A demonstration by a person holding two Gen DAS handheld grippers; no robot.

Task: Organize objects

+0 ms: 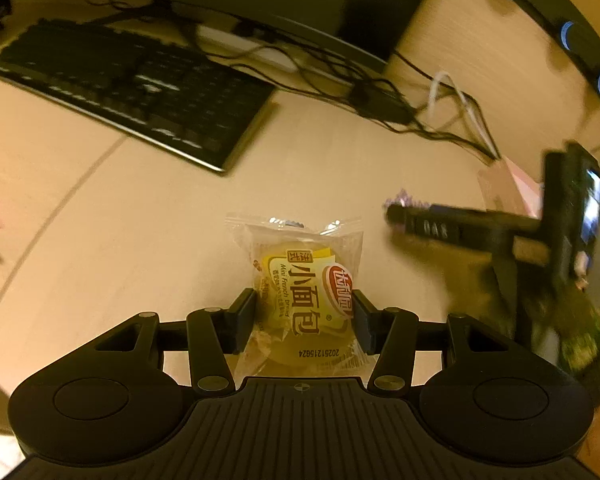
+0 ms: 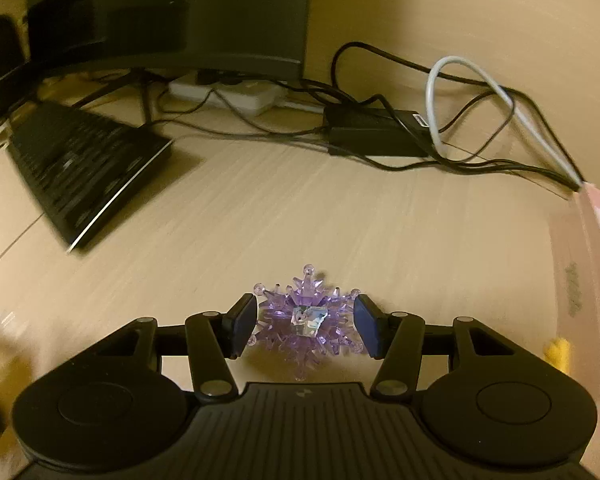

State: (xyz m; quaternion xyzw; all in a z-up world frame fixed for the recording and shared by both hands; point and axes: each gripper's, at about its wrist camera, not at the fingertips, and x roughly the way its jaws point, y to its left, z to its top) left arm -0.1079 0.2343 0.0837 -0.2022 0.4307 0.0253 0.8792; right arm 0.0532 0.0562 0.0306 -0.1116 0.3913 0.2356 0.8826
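Note:
My left gripper (image 1: 305, 316) is shut on a clear packet of mini French bread (image 1: 300, 280) with yellow print, held above the beige desk (image 1: 140, 240). My right gripper (image 2: 305, 326) is shut on a purple spiky crystal ornament (image 2: 306, 318) with a clear cube at its centre, just above the desk (image 2: 300, 220). In the left wrist view the right gripper (image 1: 396, 216) shows blurred at the right, with the purple ornament (image 1: 398, 200) at its tip.
A black keyboard (image 1: 132, 88) lies at the back left, also in the right wrist view (image 2: 80, 160). Tangled cables and a black adapter (image 2: 372, 132) lie at the back. A pink box (image 2: 588, 280) stands at the right edge. A monitor base (image 2: 172, 20) is behind.

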